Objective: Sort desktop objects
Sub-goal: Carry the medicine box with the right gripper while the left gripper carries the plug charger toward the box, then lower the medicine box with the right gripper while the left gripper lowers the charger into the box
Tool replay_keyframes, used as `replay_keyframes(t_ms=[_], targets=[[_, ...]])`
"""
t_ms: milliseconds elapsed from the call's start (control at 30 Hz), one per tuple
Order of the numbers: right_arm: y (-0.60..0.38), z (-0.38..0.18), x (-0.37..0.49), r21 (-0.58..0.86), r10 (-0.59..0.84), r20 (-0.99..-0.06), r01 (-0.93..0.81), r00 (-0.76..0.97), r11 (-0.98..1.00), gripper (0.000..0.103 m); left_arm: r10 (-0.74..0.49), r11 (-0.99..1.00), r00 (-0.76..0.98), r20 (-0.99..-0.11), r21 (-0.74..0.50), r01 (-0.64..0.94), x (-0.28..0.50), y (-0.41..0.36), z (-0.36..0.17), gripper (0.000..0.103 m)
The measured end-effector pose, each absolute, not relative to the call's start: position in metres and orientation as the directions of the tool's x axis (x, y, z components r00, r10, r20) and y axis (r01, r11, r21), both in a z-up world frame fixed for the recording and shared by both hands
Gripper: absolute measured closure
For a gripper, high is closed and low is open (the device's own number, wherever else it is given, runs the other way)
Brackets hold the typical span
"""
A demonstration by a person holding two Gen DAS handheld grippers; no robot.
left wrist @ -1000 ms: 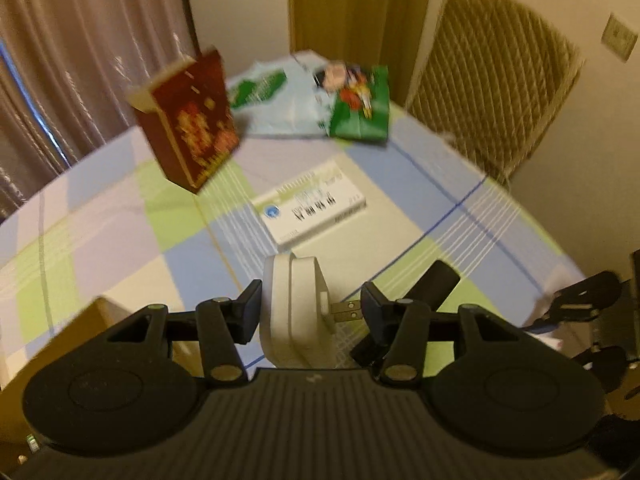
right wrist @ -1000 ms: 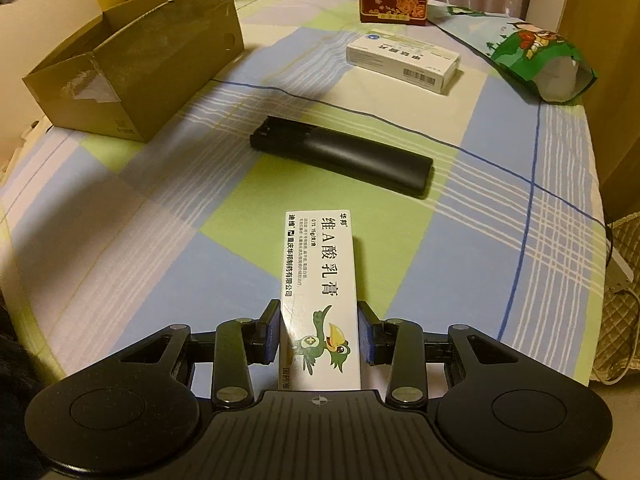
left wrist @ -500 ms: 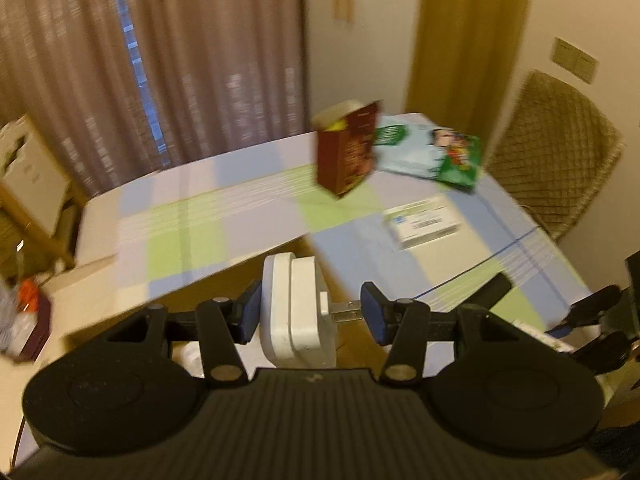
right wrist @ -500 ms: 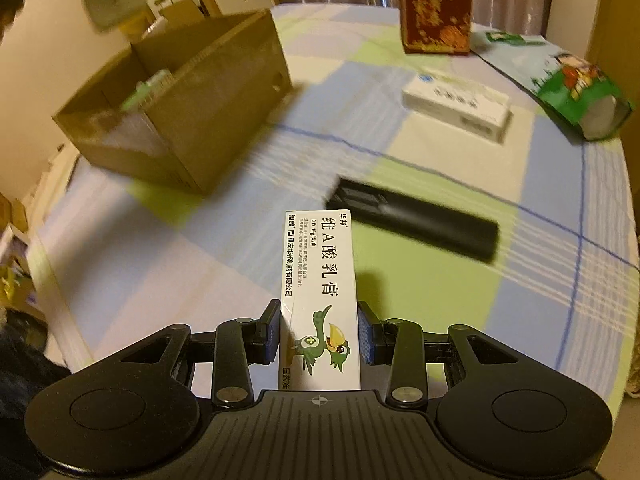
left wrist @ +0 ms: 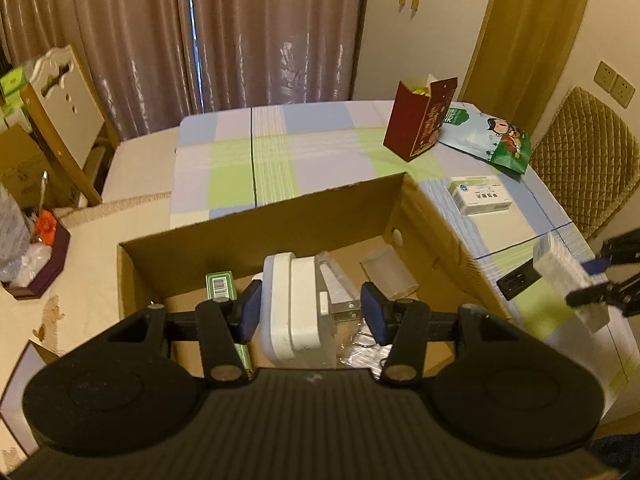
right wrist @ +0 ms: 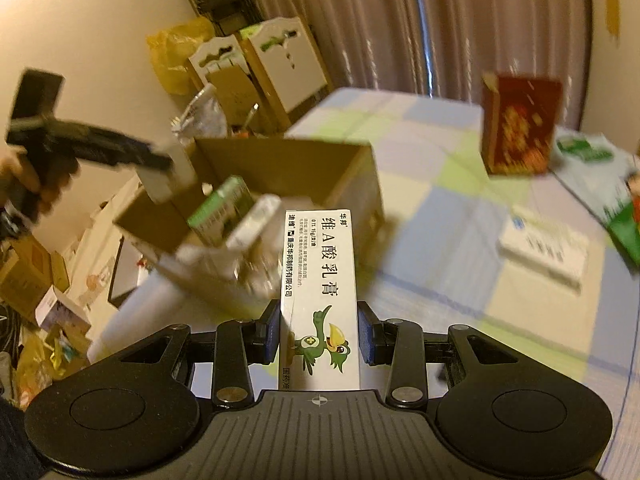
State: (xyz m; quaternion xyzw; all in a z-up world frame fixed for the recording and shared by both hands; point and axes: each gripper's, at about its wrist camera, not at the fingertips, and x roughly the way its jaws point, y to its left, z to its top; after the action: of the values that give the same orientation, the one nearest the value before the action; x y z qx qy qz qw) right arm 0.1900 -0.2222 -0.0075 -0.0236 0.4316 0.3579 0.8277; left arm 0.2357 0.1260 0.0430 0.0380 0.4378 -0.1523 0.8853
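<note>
Left tool (left wrist: 311, 312) pinches a white charger (left wrist: 294, 306), held over the open carton (left wrist: 256, 228) at centre frame. Right tool (right wrist: 318, 338) pinches an ointment box (right wrist: 320, 280) between its pads, carried low centre in its view, near the carton's right side. Inside the carton already lie a green box (left wrist: 219, 280), a clear plastic piece (left wrist: 386, 276) and some foil strips (left wrist: 360, 354), so sorting appears partly done; both held items look bound for the carton, though their release cannot be judged. On the bench (left wrist: 280, 152), outside the carton: a white medicine box (left wrist: 480, 196) at right, a black remote (left wrist: 518, 278) at the right edge, a red box (left wrist: 420, 120) and a snack bag (left wrist: 488, 136) upper right. The two tools approach the same carton from opposite sides and may crowd each other. The right view is blurred.
</note>
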Motion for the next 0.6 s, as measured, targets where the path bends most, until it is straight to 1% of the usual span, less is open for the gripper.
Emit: replay_keyframes(t_ms=[100, 300, 600], targets=[[-0.191, 0.006, 0.203, 0.261, 0.575, -0.722, -0.618, 0.386, 0.742, 0.066, -0.256, 0.947, 0.55, -0.795, -0.092, 0.308, 0.249, 0.131, 0.027, 0.056], [-0.142, -0.008, 0.233, 0.265, 0.551, -0.75, -0.597, 0.366, 0.757, 0.066, -0.277, 0.941, 0.503, -0.819, -0.125, 0.315, 0.278, 0.134, -0.011, 0.056], [-0.073, -0.03, 0.276, 0.262, 0.509, -0.793, -0.566, 0.336, 0.781, 0.066, -0.238, 0.958, 0.427, -0.872, -0.137, 0.253, 0.309, 0.155, -0.064, 0.056]])
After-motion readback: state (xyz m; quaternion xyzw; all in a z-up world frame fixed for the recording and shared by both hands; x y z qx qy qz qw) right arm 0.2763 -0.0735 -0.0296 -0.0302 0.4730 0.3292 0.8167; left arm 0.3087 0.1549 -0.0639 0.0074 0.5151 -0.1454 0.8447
